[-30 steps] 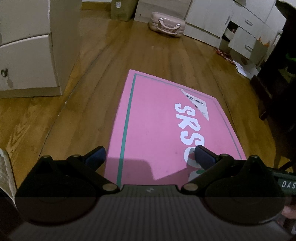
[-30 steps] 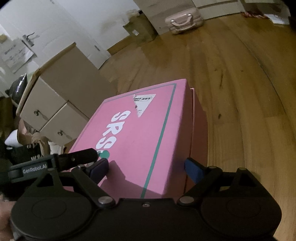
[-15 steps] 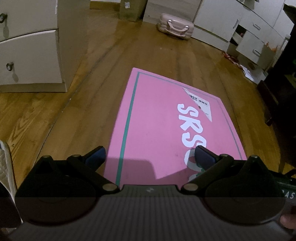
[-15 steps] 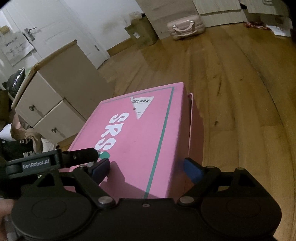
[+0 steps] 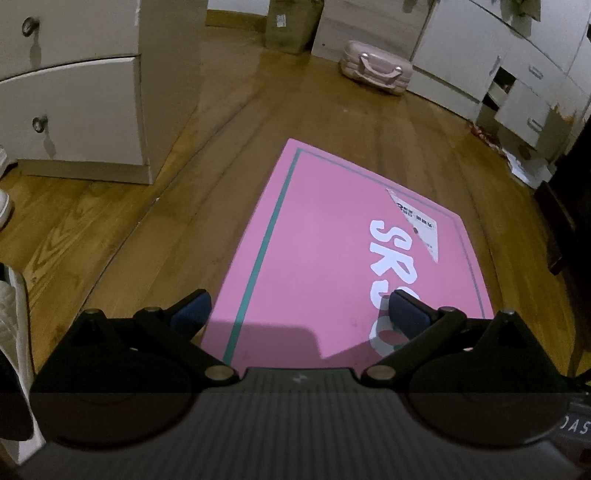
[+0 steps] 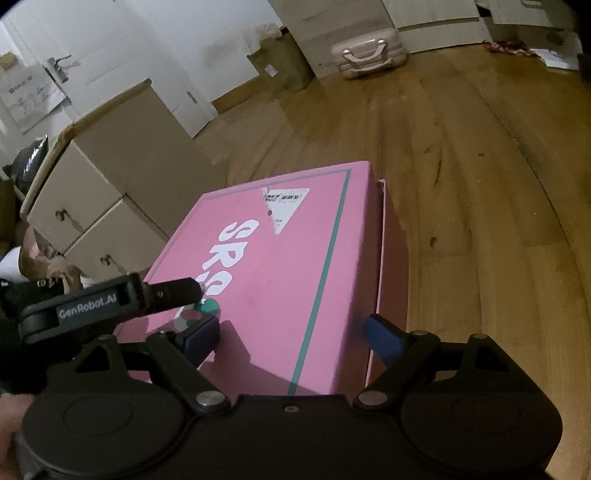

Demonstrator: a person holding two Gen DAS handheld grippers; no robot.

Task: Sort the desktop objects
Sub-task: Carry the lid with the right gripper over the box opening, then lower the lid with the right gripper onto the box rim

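Note:
A pink box (image 5: 332,251) with white letters, a green border line and a torn white label stands closed on the wooden floor; it also shows in the right wrist view (image 6: 280,273). My left gripper (image 5: 299,314) is open above the box's near edge, its fingers apart over the lid. My right gripper (image 6: 291,334) is open over the near right part of the lid, its right finger beside the box's right edge. The left gripper's body (image 6: 92,302) shows at the left of the right wrist view. Neither gripper holds anything.
A beige drawer cabinet (image 5: 74,92) stands left of the box. A pink suitcase (image 5: 375,70) and a cardboard box (image 5: 291,22) lie at the far wall. White cabinets with open drawers (image 5: 517,96) stand at the right. Dark furniture (image 5: 569,221) is close on the right.
Both grippers have tilted up and drawn back a little, so more of the room shows. The box has not moved. Both grippers stay open.

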